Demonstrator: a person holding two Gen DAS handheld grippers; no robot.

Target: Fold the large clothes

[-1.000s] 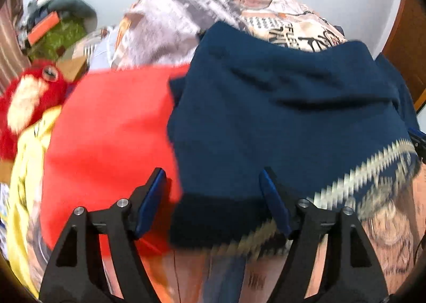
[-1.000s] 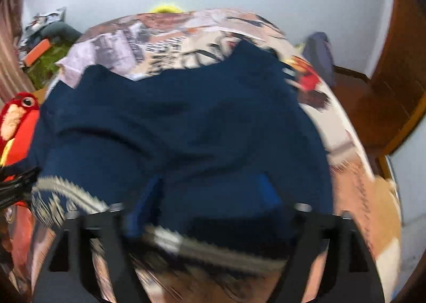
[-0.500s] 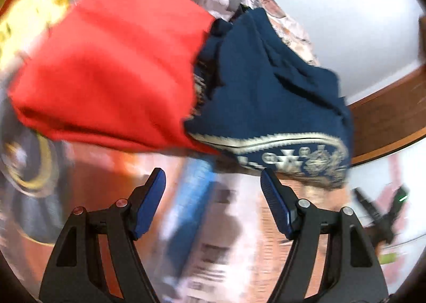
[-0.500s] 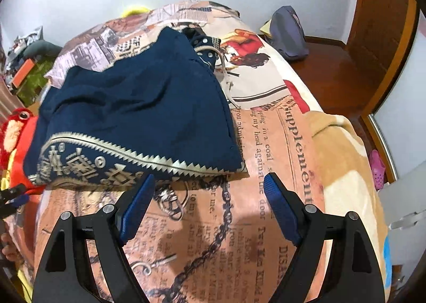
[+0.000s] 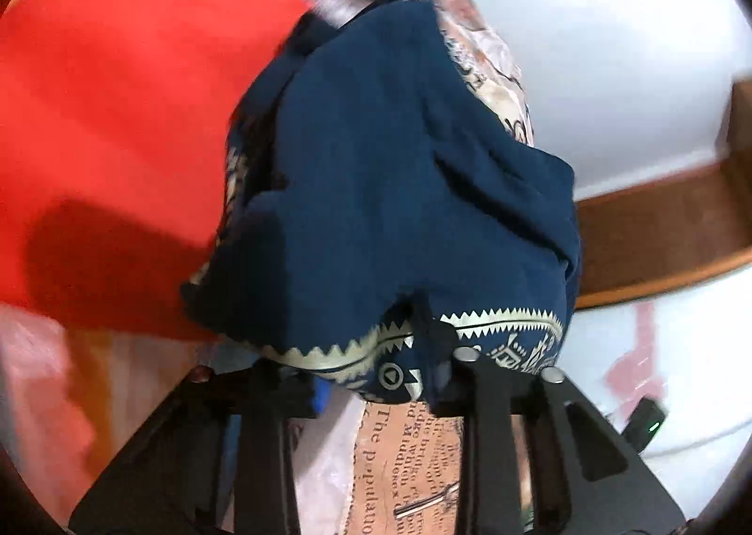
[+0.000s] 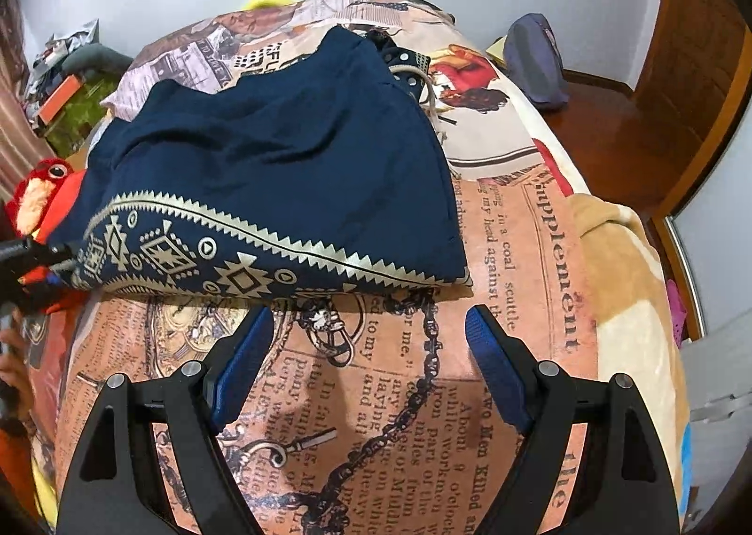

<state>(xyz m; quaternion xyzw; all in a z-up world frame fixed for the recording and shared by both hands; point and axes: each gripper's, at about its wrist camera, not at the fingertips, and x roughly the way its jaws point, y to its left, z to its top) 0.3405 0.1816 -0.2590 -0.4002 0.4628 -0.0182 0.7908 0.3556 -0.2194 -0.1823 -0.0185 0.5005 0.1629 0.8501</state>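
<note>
A folded navy garment (image 6: 282,159) with a cream zigzag-patterned hem lies on the bed. In the left wrist view the garment (image 5: 399,182) fills the middle, and its hem drapes over my left gripper (image 5: 376,375). The jaws are closing with the hem's corner bunched and puckered between them, and the cloth hides the left fingertip. The right wrist view shows that same left gripper (image 6: 51,253) at the hem's left corner. My right gripper (image 6: 369,323) stands open just in front of the hem, over bare bedspread, holding nothing.
A red garment (image 5: 117,112) lies beside the navy one, and a red plush toy (image 6: 37,192) sits by it. The newspaper-print bedspread (image 6: 517,253) covers the bed. A purple bag (image 6: 536,60) rests on the wooden floor to the right. Clutter (image 6: 66,83) is piled far left.
My left gripper swung away over the bedspread, rolled, then came in on the navy hem and narrowed its jaws around it. The right gripper backed off the garment to just before the hem.
</note>
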